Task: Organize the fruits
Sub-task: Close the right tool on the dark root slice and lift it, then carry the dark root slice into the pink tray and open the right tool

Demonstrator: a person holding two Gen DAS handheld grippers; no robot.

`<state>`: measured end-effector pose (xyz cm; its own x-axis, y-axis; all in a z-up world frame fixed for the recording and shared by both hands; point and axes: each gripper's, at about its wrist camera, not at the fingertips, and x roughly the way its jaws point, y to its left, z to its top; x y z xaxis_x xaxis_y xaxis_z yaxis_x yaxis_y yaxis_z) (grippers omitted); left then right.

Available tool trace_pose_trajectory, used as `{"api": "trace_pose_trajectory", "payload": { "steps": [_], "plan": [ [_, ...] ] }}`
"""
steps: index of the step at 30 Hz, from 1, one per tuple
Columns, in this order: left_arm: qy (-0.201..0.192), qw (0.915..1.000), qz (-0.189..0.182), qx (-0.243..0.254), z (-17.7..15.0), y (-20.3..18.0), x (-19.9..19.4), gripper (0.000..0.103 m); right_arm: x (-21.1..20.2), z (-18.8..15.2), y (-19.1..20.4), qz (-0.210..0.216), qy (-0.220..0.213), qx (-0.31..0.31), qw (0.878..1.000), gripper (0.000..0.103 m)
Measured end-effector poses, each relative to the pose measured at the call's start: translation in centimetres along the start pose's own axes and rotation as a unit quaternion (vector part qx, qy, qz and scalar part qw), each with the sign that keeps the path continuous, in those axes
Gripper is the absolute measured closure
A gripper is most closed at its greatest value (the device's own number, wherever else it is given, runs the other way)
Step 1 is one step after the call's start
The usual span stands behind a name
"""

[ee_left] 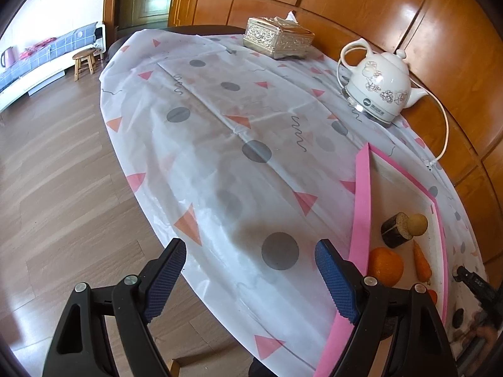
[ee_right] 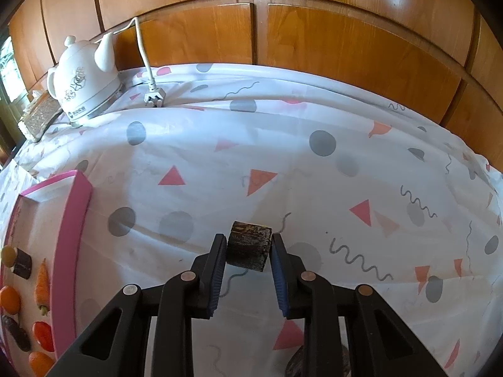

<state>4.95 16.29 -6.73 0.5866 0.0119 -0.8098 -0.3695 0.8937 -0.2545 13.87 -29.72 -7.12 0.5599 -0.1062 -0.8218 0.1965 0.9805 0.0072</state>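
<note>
Right hand-held gripper [ee_right: 249, 248]: closest to the camera, black arms with blue ribbed pads; both pads press on the two sides of the dark cylinder, so it is clenched on it.
Dark cylinder [ee_right: 249, 245]: short and stubby, with a rough, dark brown, bark-like skin that has pale streaks; it lies tilted, and its lower end seems to be at the cloth.
Place of the cylinder: on the open part of the surface [ee_right: 314, 188], well apart from the pink tray, to the right of it in the right wrist view.
Left hand-held gripper [ee_left: 251, 276]: its jaws stand wide apart with nothing between them; it hangs over the near edge of the surface, just beside the tray.
Pink tray [ee_left: 361, 207]: shallow, with a pink rim and a pale floor.
Inside the tray: a second dark cylinder [ee_left: 394, 229] with a pale, grainy end face, touching a tan ball [ee_left: 418, 224]; an orange [ee_left: 385, 265]; a small carrot [ee_left: 421, 262] beside the orange; further red and dark pieces at the near end [ee_right: 42, 334].
Cloth: white, thin, with grey dots, pink triangles and wavy lines.
Far side: a white kettle [ee_left: 380, 91] with a flower print and a loose cord, and an ornate tissue box [ee_left: 278, 39], both by the wooden wall.
</note>
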Motion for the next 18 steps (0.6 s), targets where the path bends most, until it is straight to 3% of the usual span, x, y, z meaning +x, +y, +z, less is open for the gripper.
{"api": "trace_pose_trajectory", "payload": {
  "steps": [11,18],
  "plan": [
    [-0.016,0.9999,0.001,0.006,0.2,-0.4,-0.9,0.018,-4.4,-0.7,4.8,0.094,-0.039,-0.042,0.994,0.075],
    [-0.031,0.9994,0.000,0.017,0.2,-1.0,-1.7,0.018,-7.4,-3.0,10.3,0.183,-0.039,-0.104,0.977,0.075]
  ]
}}
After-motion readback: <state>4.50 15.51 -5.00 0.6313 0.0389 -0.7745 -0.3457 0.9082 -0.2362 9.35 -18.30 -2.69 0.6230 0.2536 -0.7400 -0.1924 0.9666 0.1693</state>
